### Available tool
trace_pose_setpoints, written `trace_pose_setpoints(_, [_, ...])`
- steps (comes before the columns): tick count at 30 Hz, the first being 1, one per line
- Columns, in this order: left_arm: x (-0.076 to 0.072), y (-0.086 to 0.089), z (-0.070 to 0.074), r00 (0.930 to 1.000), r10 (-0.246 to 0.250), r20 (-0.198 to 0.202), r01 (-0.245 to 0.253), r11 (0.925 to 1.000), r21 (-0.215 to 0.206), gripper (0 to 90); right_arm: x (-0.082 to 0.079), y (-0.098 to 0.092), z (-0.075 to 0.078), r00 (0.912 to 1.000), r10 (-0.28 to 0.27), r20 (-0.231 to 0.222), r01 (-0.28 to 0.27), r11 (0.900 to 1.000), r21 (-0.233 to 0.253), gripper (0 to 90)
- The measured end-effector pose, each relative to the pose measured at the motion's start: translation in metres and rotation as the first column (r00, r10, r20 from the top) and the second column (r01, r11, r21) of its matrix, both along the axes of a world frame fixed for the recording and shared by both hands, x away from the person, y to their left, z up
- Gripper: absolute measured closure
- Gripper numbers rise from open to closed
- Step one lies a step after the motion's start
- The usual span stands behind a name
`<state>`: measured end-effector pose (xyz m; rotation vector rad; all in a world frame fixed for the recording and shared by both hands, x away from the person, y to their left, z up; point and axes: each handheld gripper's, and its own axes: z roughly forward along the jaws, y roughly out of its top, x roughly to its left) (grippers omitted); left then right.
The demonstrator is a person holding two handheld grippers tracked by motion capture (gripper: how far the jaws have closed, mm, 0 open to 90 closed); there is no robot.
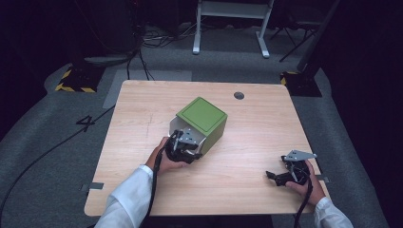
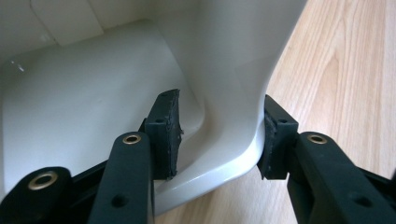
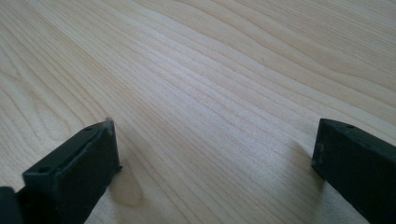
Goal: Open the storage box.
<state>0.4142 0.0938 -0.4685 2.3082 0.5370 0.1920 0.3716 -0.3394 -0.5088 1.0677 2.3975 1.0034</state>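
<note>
Now, what I read from my screens:

Box: the green box [image 1: 202,121] lies tipped on its side near the middle of the table [image 1: 256,128], its white inside open toward me.

Left gripper: my left gripper [image 1: 186,148] sits at the box's mouth, one jaw inside and one outside, clamped on the white wall [image 2: 233,93]. In the left gripper view the pads [image 2: 168,128] press both faces of that wall near its rounded corner.

Why there: I judge the rim is the only thin edge two jaws can span; the box body is too wide to pinch.

Right gripper: my right gripper [image 1: 284,175] rests low by the table's right front corner, well apart from the box. Its jaws stand wide, released, with bare wood [image 3: 210,93] between them.

Why parked: I think it waits out of the way, free to steady the box if needed.

Step in hand: likely tilting or righting the box by its wall.

Risk: the wall looks smooth and glossy, so it could slip from the pads as the box swings.
</note>
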Motion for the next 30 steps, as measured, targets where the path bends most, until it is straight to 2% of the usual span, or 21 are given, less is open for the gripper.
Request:
trace_pose_setpoints(16, [-0.024,0.017,-0.006,0.9999,-0.004,-0.016,0.005,0.9999,0.013,59.8,0.000,0.000,0.000,1.0000,0.000,0.000,0.000,1.000,0.000,0.5])
trace_pose_setpoints(18, [-0.026,0.019,-0.006,0.9998,-0.016,-0.013,0.017,0.9997,0.020,60.5,0.000,0.000,0.000,1.0000,0.000,0.000,0.000,1.000,0.000,0.5])
trace_pose_setpoints(30, [-0.038,0.029,-0.006,0.9998,-0.015,-0.016,0.015,0.9999,-0.002,62.7,0.000,0.000,0.000,1.0000,-0.001,0.000,0.001,1.000,0.000,0.5])
